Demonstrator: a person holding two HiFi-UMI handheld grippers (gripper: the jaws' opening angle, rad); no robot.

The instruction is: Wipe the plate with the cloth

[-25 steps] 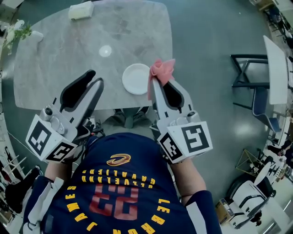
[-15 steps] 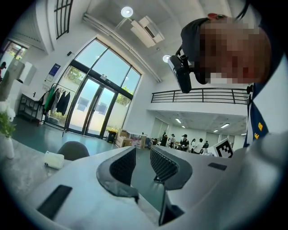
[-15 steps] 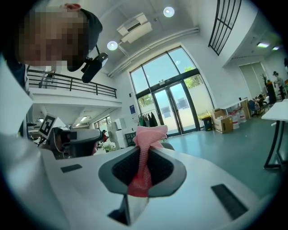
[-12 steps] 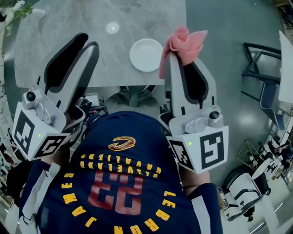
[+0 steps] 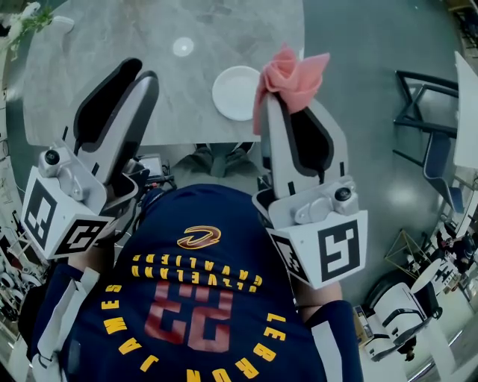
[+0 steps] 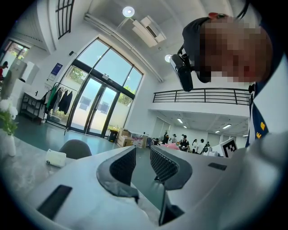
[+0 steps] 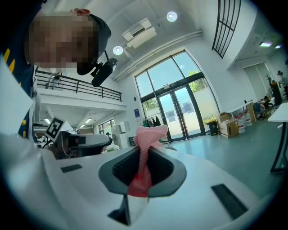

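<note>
A white round plate [image 5: 236,92] lies on the grey stone table [image 5: 224,22] near its front edge. My right gripper [image 5: 286,98] is held high above the table's right front corner and is shut on a pink cloth [image 5: 293,73]. The cloth bunches above the tips and hangs down between the pads [image 7: 143,167]; in the head view it overlaps the plate's right rim. My left gripper [image 5: 142,73] is raised over the table's left front, open by a narrow gap [image 6: 142,158], with nothing in it. Both gripper views look across the room, not at the plate.
A small white disc [image 5: 183,46] lies on the table behind the plate. A tissue pack [image 6: 56,157] and a vase with a plant [image 6: 7,134] stand at the far left. The table's pedestal foot [image 5: 215,158] is below, and a black chair [image 5: 423,97] stands to the right.
Both grippers have risen toward the head camera over the last second. In the last half second the right gripper with the cloth shifted slightly left, toward the plate.
</note>
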